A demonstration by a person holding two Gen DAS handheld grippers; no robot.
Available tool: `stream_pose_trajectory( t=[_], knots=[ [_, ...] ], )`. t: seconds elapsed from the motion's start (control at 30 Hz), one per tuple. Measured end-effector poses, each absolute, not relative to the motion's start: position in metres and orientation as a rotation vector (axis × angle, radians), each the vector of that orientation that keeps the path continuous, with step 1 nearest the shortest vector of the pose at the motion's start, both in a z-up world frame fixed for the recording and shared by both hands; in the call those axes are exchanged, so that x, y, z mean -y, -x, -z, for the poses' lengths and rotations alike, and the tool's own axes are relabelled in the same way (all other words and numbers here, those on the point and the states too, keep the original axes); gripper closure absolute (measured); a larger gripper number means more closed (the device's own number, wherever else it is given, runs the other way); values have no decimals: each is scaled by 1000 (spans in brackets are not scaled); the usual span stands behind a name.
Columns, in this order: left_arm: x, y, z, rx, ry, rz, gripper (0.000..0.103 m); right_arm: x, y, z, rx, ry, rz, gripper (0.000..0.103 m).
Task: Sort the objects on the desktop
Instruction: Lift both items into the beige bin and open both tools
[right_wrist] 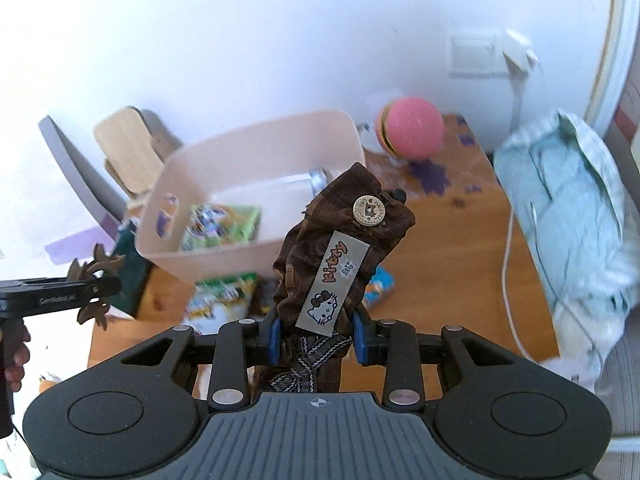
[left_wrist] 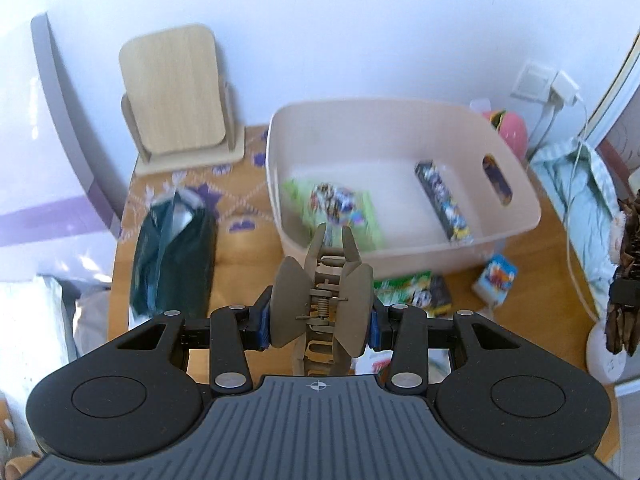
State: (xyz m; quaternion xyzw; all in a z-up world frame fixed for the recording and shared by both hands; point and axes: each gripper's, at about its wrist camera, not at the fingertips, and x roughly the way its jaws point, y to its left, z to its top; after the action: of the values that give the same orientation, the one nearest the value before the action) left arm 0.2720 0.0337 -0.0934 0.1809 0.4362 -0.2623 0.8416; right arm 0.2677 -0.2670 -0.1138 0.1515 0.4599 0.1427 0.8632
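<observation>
In the left wrist view, a taupe hair claw clip (left_wrist: pixel 320 308) is being clamped between the pads of the left gripper (left_wrist: pixel 320 322), its teeth pointing toward twelve o'clock. Beyond it, at about one o'clock, a beige bin (left_wrist: pixel 516 204) is standing on the wooden table (left_wrist: pixel 248 240), with toy boxes already lying inside. A dark green bag (left_wrist: pixel 174 252) is lying at ten o'clock.

In the right wrist view, a brown fabric pouch (right_wrist: pixel 340 240) is being pinched by the right gripper (right_wrist: pixel 318 336), its top leaning toward one o'clock. The bin (right_wrist: pixel 248 144) is seen at eleven o'clock. Both items are best carried well over the rim before being released, one at a time.
</observation>
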Motion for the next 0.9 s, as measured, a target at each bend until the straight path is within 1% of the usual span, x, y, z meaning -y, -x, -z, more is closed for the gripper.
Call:
stream_pose_trajectory(
  t=[0.3,0.5,0.7,0.9],
  knots=[
    [-4,-286,79,-871,-398,592,60,257,-295,84,-869,-340,-352,71],
    [17,-300,78,-856,-391,594,60,251,-319,76,-827,-350,-349,71],
    [33,-324,89,-871,-351,580,60,251,-346,80,-812,-369,-326,71],
    [48,-348,112,-918,-350,551,60,246,-378,100,-828,-381,-314,71]
  ],
)
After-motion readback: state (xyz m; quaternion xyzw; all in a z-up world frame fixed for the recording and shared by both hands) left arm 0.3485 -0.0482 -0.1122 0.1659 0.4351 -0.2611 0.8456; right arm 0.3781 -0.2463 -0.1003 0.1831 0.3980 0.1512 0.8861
